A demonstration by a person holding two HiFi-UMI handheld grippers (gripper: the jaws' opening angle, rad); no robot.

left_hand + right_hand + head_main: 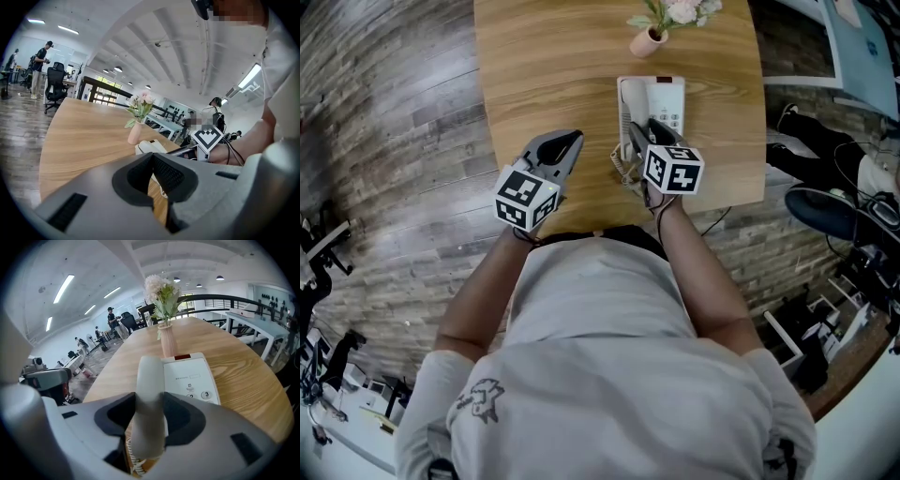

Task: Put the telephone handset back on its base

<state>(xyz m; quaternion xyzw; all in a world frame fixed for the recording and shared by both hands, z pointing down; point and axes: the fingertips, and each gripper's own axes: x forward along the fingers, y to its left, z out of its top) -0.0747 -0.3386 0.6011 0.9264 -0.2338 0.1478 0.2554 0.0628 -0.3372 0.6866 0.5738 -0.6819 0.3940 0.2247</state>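
A white telephone base (661, 101) with a keypad sits on the wooden table (544, 66), and shows again in the right gripper view as base (192, 376). My right gripper (643, 141) is shut on the white handset (150, 390), pads pressing both its sides. The handset (625, 120) lies along the base's left side; I cannot tell whether it rests in the cradle. Its coiled cord (621, 172) hangs at the near end. My left gripper (570, 145) hovers over the table to the left, jaws shut with nothing in them; its own view shows the pads (166, 176) meeting.
A pink vase with flowers (649, 39) stands just beyond the base, also seen as vase (168, 341). The table's near edge (581, 230) is close to the person's body. Office chairs and cables (834, 206) lie on the floor to the right.
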